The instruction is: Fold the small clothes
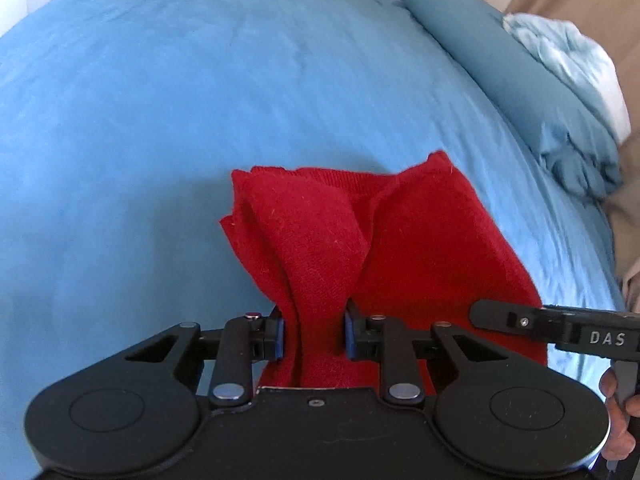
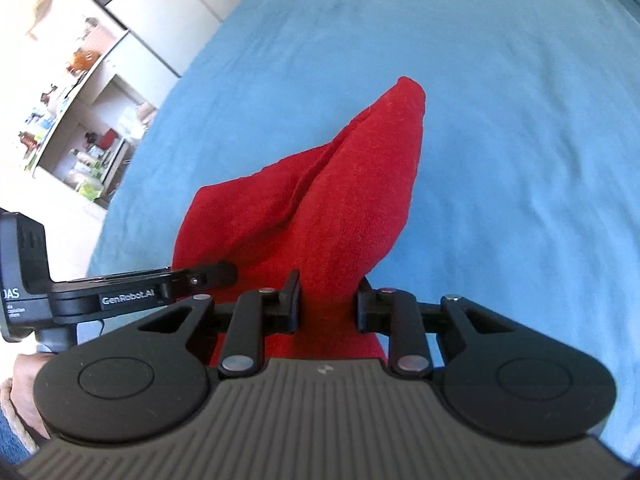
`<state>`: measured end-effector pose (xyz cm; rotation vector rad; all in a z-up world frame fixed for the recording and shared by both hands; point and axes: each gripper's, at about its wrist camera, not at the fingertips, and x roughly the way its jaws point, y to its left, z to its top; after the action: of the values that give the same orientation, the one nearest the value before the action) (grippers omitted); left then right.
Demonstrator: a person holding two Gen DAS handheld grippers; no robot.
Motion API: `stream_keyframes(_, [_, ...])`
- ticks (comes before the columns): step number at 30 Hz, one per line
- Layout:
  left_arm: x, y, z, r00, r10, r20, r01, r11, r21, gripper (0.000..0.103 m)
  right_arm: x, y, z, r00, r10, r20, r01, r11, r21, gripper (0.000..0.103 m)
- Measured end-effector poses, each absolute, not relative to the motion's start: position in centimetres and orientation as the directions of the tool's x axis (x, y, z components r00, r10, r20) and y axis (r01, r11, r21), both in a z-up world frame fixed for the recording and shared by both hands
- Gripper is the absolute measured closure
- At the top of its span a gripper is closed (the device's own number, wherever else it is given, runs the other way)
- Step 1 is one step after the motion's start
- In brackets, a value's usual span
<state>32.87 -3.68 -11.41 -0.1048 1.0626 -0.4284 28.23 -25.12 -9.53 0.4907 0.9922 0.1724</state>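
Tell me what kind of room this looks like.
Most likely a bedroom: the red garment hangs over a wide bed with a blue sheet, a blue pillow lies at its far edge, and open shelves full of household items stand beside it.

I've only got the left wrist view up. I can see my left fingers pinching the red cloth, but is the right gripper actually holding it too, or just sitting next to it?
Observer: The right gripper is shut on the red garment; the fabric bunches between its two fingers.
Operator: Okay. What does the cloth look like from that side?
Observer: Beyond the right fingers it rises into a folded peak pointing away over the blue bed cover.
Operator: Anything off to the left of the bed that I can't see?
Observer: Yes, open white shelves crowded with small items stand past the bed's edge.
Operator: And my left hand?
Observer: The left gripper shows there from the side; bare skin behind it is probably your hand.
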Motion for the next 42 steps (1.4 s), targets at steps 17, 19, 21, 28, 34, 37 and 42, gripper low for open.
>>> stream_keyframes(17, [26.8,-2.8,-11.4,0.692,-0.183,-0.698,0.249,0.968,-0.007,0.010,21.2,-27.8,-11.6,0.696,0.162,-0.700,0.103,0.941,0.321,0.003])
stream_keyframes(19, [27.2,-2.5,-12.1,0.681,-0.179,-0.710,0.242,0.970,-0.012,0.010,21.8,-27.2,-11.7,0.679,0.125,-0.723,0.124,0.952,0.281,0.003])
stream_keyframes(21, [27.6,-2.8,-13.2,0.672,-0.155,-0.724,0.235,0.972,0.010,0.010,22.2,-27.3,-12.3,0.667,0.111,-0.737,0.126,0.958,0.258,0.003])
stream_keyframes(28, [27.5,-3.9,-16.3,0.628,-0.134,-0.767,0.278,0.959,0.061,0.008,22.7,-28.0,-16.2,0.597,0.050,-0.801,0.167,0.969,0.185,0.000])
stream_keyframes(34, [26.6,-3.9,-14.1,0.648,-0.110,-0.753,0.275,0.957,0.096,0.010,21.8,-27.1,-14.8,0.613,0.022,-0.790,0.164,0.975,0.153,0.000])
stream_keyframes(37, [24.7,-3.4,-10.6,0.697,-0.137,-0.704,0.268,0.960,0.079,0.010,19.8,-26.3,-11.3,0.672,0.013,-0.740,0.133,0.981,0.138,0.000])
stream_keyframes(42, [20.4,-2.2,-4.0,0.738,-0.144,-0.660,0.245,0.967,0.063,0.001,15.8,-25.2,-4.9,0.715,-0.010,-0.699,0.145,0.980,0.134,0.000])
